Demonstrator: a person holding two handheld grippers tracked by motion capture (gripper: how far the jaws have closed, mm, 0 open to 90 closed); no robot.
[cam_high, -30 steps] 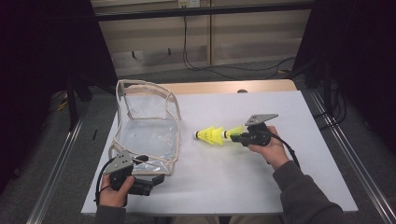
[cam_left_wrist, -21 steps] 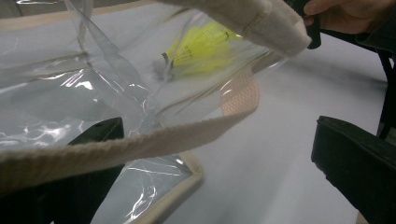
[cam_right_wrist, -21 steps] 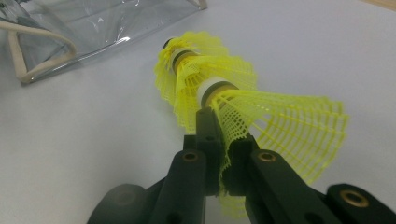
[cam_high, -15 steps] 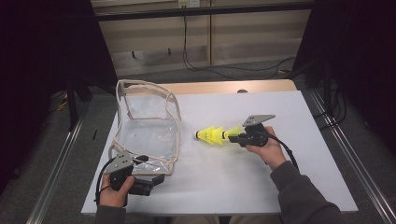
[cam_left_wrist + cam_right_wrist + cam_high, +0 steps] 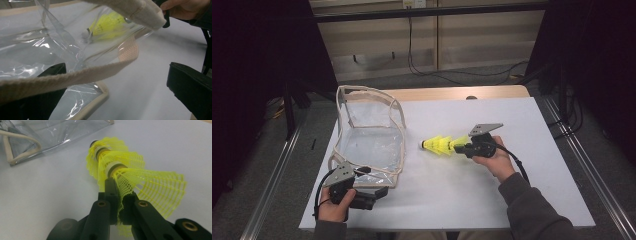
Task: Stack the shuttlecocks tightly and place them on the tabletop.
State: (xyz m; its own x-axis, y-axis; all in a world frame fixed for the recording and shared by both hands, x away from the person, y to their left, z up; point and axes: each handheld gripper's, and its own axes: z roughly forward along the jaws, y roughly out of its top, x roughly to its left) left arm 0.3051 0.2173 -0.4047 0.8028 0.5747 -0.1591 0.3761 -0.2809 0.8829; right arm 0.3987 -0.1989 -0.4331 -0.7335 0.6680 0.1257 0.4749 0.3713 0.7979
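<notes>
Where your right gripper meets the load, its two black jaws are pressed together on the yellow mesh skirt of the rearmost shuttlecock in a nested stack of shuttlecocks. That stack is a row of flared, net-like plastic cones with pale banded cork heads, and it points toward the clear bag while lying just beside the bag's open side on the white table.

Your left gripper sits at the bag's near corner. In the left gripper view, one black jaw is under the bag's woven beige webbing strap and the other stands well off to the side, so the jaws are spread. Whether the strap rests on that jaw cannot be told.

Bag walls are glossy, creased transparent film, edged with beige fabric trim, holding a boxy upright shape.
</notes>
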